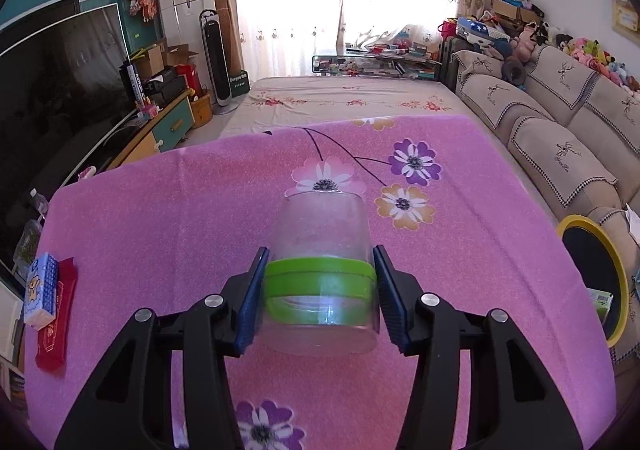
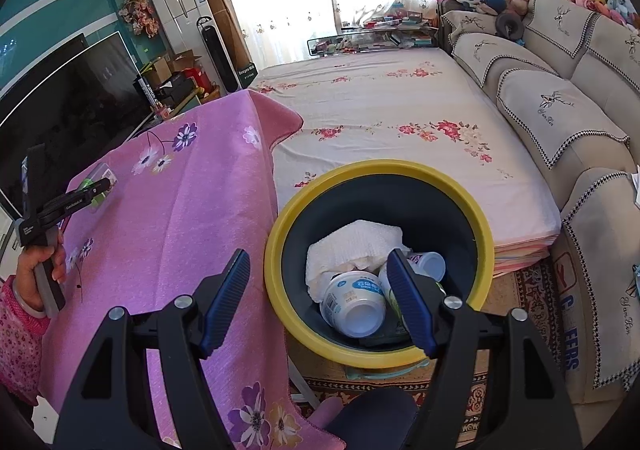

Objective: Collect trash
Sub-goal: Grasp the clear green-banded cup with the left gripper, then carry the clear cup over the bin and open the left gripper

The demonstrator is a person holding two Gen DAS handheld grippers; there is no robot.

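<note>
A clear plastic cup [image 1: 320, 234] with a green band lies on its side on the pink flowered tablecloth [image 1: 160, 230]. My left gripper [image 1: 320, 250] is shut on it, both blue pads against the green band. The right wrist view shows the same cup [image 2: 103, 173] far left, in the left gripper [image 2: 98, 188], which a hand [image 2: 40, 262] holds. My right gripper [image 2: 318, 254] hangs open and empty over the yellow-rimmed dark bin [image 2: 280, 226]. In the bin lie a white paper towel [image 2: 352, 242] and white yoghurt cups [image 2: 352, 306]. In the left wrist view, the bin [image 1: 578, 219] stands off the table's right edge.
A blue tissue pack [image 1: 40, 292] and a red packet [image 1: 56, 326] lie at the table's left edge. A floral-sheeted bed [image 2: 400, 110] lies beyond the table, a beige sofa [image 2: 560, 110] on the right, and a large TV [image 1: 52, 90] on the left. The bin stands on a patterned rug [image 2: 520, 290].
</note>
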